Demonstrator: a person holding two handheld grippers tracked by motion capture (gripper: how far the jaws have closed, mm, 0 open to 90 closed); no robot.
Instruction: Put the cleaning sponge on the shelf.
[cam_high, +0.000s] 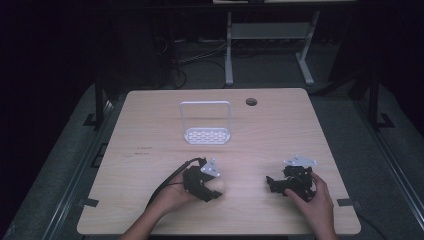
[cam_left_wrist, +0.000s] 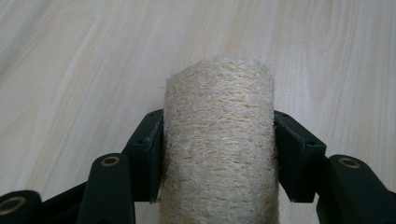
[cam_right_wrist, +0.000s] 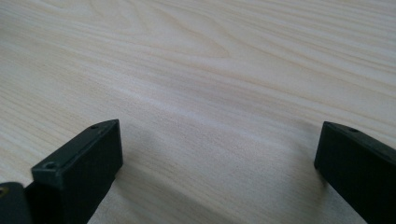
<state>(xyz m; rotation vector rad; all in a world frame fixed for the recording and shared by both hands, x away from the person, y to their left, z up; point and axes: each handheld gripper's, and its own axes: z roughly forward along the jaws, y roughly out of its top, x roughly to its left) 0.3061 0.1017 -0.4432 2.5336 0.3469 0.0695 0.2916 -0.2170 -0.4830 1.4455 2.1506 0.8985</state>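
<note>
Left gripper (cam_left_wrist: 218, 154) tight around fibrous beige roll (cam_left_wrist: 218, 140)

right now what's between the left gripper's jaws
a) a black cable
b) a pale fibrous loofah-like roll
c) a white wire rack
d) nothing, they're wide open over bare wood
b: in the left gripper view both black jaws of the left gripper press against the sides of a pale fibrous roll, while the white rack stands apart farther back on the table.

high view: above, looking forward-down on table (cam_high: 150, 130) | gripper views: close, low over same tabletop
</note>
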